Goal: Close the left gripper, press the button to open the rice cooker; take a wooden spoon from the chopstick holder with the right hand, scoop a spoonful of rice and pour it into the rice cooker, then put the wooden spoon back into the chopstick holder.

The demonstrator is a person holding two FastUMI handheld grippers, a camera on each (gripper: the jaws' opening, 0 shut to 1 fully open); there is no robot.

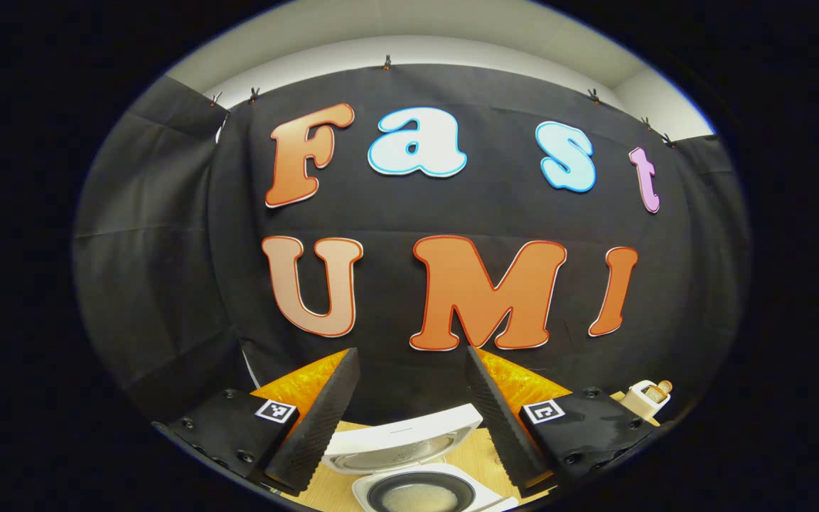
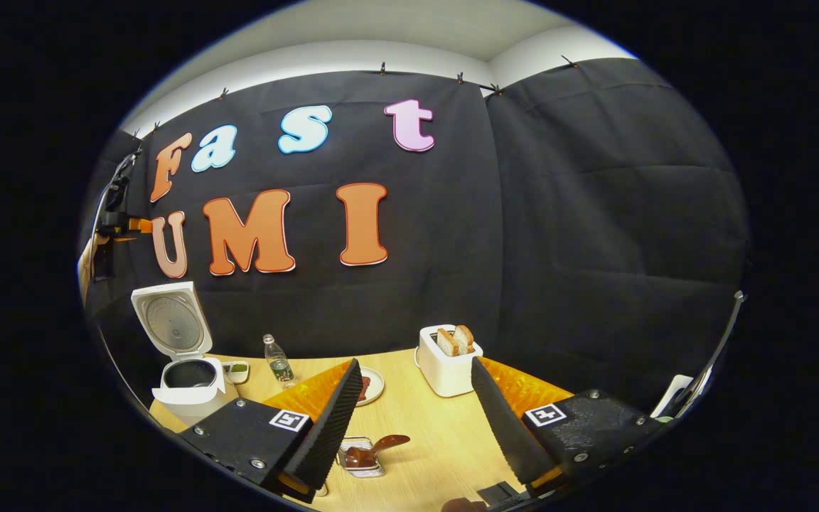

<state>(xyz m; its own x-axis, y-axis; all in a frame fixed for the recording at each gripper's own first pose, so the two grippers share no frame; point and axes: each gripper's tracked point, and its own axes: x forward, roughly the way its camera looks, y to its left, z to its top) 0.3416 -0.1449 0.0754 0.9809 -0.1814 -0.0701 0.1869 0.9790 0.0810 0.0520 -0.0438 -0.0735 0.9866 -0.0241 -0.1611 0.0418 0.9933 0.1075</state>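
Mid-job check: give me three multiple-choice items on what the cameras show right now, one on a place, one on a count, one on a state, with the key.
1. Where does the plastic bottle stand?
A. between the rice cooker and the toaster
B. inside the toaster
C. on the rice cooker's lid

2. How many slices of bread stick up from the toaster?
A. none
B. two
C. five

3. What state is the rice cooker in?
A. lid shut
B. lid open and upright
C. lid lying off on the table

Key: 1 A, the right gripper view shows the bottle on the table between the two appliances. 2 B, two slices stand in the slots. 3 B, the lid is tipped back above the dark inner pot, seen in both gripper views.
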